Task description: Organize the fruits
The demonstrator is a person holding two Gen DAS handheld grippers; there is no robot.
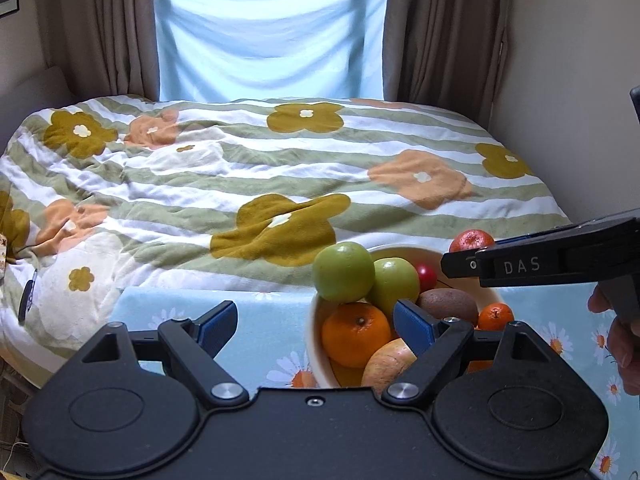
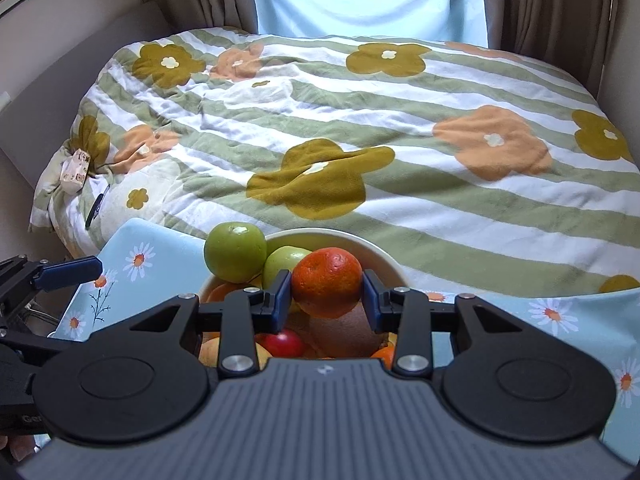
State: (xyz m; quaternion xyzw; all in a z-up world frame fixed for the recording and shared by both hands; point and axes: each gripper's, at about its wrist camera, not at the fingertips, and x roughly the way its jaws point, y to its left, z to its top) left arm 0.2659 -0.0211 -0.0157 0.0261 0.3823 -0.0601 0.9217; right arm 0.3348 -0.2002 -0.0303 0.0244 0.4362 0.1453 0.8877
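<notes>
A white bowl (image 1: pixel 314 334) on a daisy-print cloth holds two green apples (image 1: pixel 343 272), oranges (image 1: pixel 355 334), a kiwi (image 1: pixel 448 303), a red fruit (image 1: pixel 426 276) and a pale apple (image 1: pixel 390 364). My left gripper (image 1: pixel 316 326) is open and empty, its right finger over the bowl. My right gripper (image 2: pixel 326 294) is shut on a tangerine (image 2: pixel 327 282) and holds it above the bowl (image 2: pixel 380 256). The tangerine (image 1: pixel 471 241) also shows in the left wrist view, behind the right gripper's fingers (image 1: pixel 464 264).
The bowl sits on a small table with a light-blue daisy cloth (image 2: pixel 156 256). Behind it is a bed with a striped floral duvet (image 1: pixel 260 184). Curtains and a blue sheet (image 1: pixel 272 40) hang at the window. A wall (image 1: pixel 572 80) is at the right.
</notes>
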